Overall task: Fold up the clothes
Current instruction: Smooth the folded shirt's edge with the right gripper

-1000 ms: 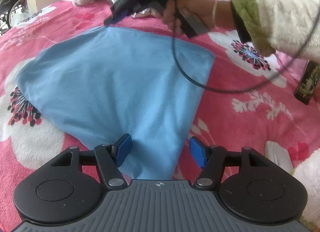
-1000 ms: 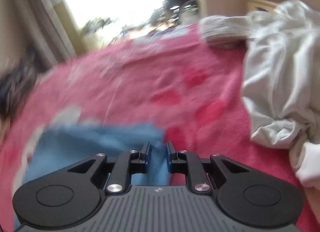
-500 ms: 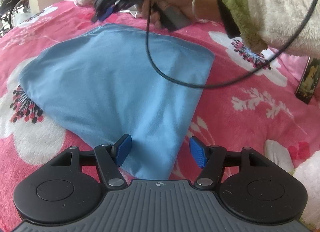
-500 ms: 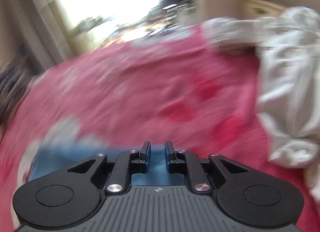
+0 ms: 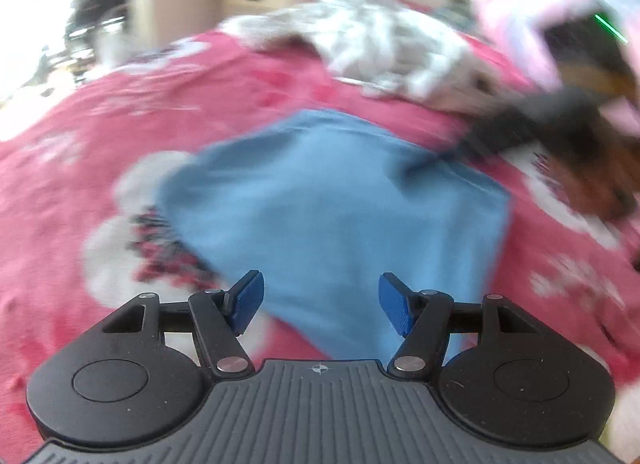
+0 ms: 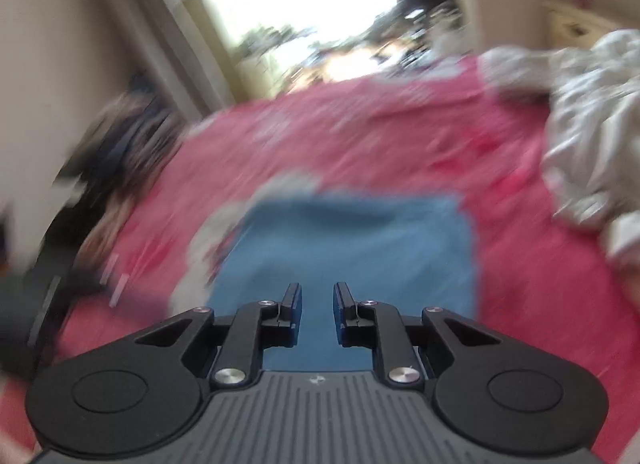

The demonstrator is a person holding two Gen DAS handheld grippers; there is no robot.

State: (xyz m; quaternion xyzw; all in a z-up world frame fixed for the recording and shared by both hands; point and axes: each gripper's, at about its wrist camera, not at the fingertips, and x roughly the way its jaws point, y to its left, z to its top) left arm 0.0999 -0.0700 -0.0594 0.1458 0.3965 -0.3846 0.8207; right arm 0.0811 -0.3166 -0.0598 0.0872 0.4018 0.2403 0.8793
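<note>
No containers in either view; everything lies loose on a pink floral bedspread (image 5: 80, 192).

Blue garment (image 5: 332, 216), folded, roughly four-sided, plain and smooth with clean edges. It lies flat mid-bed, partly over a white flower print. One corner points toward the left gripper (image 5: 320, 304).

Left gripper: blue pads (image 5: 248, 300) set wide apart, nothing between them, hovering above the near corner of the garment.

Right gripper (image 6: 316, 312): jaws narrowed to a slim gap, nothing clamped; blue cloth shows through the gap, below. In the left wrist view it is a dark blur at the garment's far right edge; contact cannot be told.

Crumpled grey-white clothes (image 5: 380, 44) heaped at the far side of the bed, apart from the blue piece. Both views motion-blurred.
</note>
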